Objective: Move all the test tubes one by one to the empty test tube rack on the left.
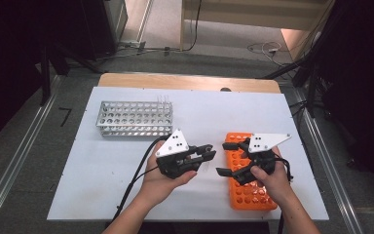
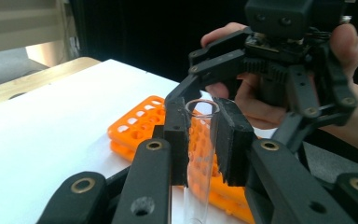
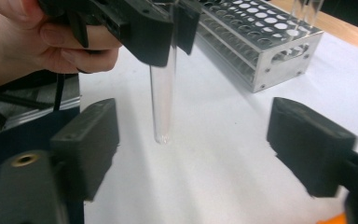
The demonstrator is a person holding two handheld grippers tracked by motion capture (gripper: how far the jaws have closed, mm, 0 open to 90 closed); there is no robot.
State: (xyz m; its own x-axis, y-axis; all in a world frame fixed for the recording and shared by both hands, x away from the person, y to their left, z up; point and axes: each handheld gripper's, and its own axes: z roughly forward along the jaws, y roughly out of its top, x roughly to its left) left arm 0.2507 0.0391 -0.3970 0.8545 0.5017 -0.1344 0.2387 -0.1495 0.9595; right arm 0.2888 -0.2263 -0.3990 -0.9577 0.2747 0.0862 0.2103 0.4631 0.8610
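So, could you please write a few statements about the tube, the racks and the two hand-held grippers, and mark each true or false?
1. The left hand-held gripper grips a clear tube. True.
2. The right hand-held gripper is shut. False: its jaws stand wide apart.
3. The tube is upright. True.
4. The tube's bottom sits in the orange rack. False: it hangs above bare white table.
5. The metal rack lies on the right. False: far left.

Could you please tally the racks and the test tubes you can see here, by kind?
Orange plastic rack: 1
Metal rack: 1
Clear test tube held in the left gripper: 1
Clear test tubes standing in the metal rack's far corner: at least 2, too faint to count exactly
Total: at least 5
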